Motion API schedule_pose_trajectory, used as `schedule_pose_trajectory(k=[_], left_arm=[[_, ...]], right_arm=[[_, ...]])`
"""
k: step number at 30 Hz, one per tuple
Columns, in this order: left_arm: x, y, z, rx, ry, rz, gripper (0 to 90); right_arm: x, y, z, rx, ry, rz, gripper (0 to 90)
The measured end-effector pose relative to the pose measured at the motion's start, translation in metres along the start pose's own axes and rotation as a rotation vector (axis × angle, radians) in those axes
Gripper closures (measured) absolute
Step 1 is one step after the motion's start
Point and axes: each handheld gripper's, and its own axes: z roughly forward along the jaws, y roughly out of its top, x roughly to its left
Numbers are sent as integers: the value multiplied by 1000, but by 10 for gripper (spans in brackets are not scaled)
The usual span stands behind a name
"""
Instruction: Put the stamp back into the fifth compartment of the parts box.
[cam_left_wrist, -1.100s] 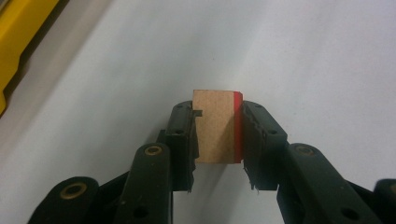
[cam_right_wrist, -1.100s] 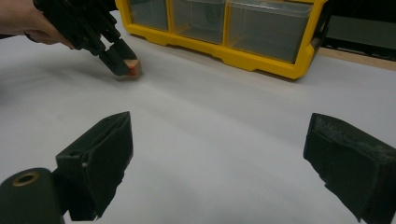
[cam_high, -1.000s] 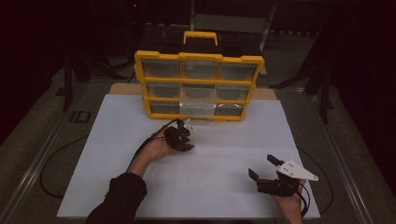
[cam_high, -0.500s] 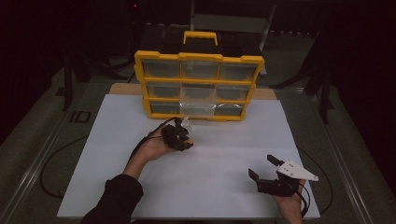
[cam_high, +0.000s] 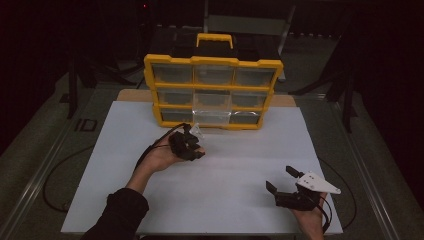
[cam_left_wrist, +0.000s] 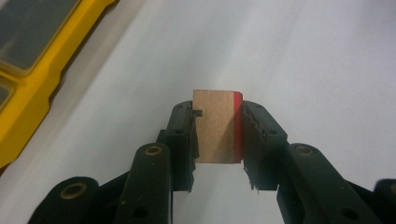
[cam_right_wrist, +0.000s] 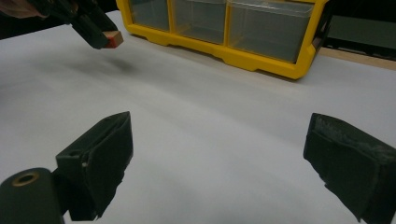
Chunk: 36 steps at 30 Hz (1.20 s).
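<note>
A yellow organiser case (cam_high: 212, 92) with clear drawers stands upright at the far edge of the white worktop (cam_high: 230, 175), its handle (cam_high: 215, 39) on top. One clear drawer (cam_high: 212, 117) in the bottom row juts out toward the near edge. A bare wooden strip (cam_high: 131, 95) shows behind the white sheet at the far left corner.

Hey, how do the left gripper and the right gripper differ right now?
The left gripper is shut on a small wooden block with a red edge; the right gripper stands open with nothing between its jaws. The left is raised near the yellow organizer; the right sits low by the table's near edge. Both are black and hand-held.
</note>
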Motion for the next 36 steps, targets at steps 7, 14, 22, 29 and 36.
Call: schedule_pose_trajectory(k=[7, 14, 22, 29, 36], left_arm=[[-1, 0, -8, -10, -4, 1, 670], [-1, 2, -17, -14, -8, 14, 670], [-2, 4, -28, -24, -2, 25, 670], [-3, 7, -34, -31, -12, 34, 670], [-4, 11, -43, -39, -10, 43, 670]], right_arm=[[0, 0, 0, 2, -4, -2, 83], [0, 0, 1, 2, -2, -3, 83], [0, 0, 1, 2, -1, -2, 83], [0, 0, 1, 3, 0, -2, 83], [0, 0, 1, 2, -1, -2, 83]])
